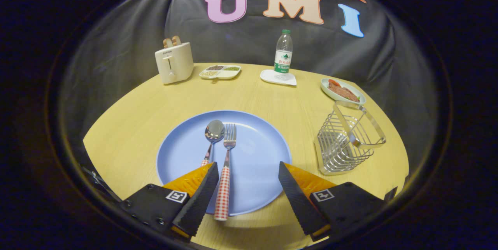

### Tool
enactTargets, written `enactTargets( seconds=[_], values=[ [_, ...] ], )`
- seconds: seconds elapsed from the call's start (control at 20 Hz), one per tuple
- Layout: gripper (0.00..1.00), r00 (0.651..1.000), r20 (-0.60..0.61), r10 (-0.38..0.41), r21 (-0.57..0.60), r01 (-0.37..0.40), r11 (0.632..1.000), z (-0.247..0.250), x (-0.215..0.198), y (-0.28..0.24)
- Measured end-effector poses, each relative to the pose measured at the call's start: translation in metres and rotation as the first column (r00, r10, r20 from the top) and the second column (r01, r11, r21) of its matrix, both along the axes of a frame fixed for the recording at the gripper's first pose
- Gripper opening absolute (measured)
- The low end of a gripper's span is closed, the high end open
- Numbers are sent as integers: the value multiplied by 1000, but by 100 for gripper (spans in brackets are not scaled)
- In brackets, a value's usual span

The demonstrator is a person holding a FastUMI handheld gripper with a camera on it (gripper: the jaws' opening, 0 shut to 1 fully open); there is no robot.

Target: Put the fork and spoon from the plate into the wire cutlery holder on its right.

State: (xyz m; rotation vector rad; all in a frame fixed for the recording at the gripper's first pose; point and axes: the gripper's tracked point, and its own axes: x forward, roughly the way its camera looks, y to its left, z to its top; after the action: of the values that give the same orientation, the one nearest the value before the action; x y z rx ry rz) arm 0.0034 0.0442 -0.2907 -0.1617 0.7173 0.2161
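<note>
One fork and one spoon are counted on one blue plate. One wire cutlery holder, one toaster, one bottle and one food dish are counted.

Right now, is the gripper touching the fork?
Cannot tell. In the gripper view the open gripper has one finger overlapping the fork handle, height unclear.

Pale wooden table, black cloth wall, dim booth

Shiny metal spoon and fork lay on a matt blue plate; the table looked like pale wood; gripper fingers spread, pads ribbed
</note>
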Motion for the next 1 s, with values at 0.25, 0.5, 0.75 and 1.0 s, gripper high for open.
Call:
enactTargets(
  seconds=[0.25, 0.5, 0.75, 1.0],
  values=[
    [74, 992, -41, 121, -86, -124, 989, -16, -16, 20],
    [51, 995, -42, 92, -53, -94, 994, -18, -18, 23],
    [20, 997, -39, 64, -12, -65, 998, -21, -21, 30],
    [13, 999, -40, 37, -80, -40, 996, -16, -21, 18]
  ],
)
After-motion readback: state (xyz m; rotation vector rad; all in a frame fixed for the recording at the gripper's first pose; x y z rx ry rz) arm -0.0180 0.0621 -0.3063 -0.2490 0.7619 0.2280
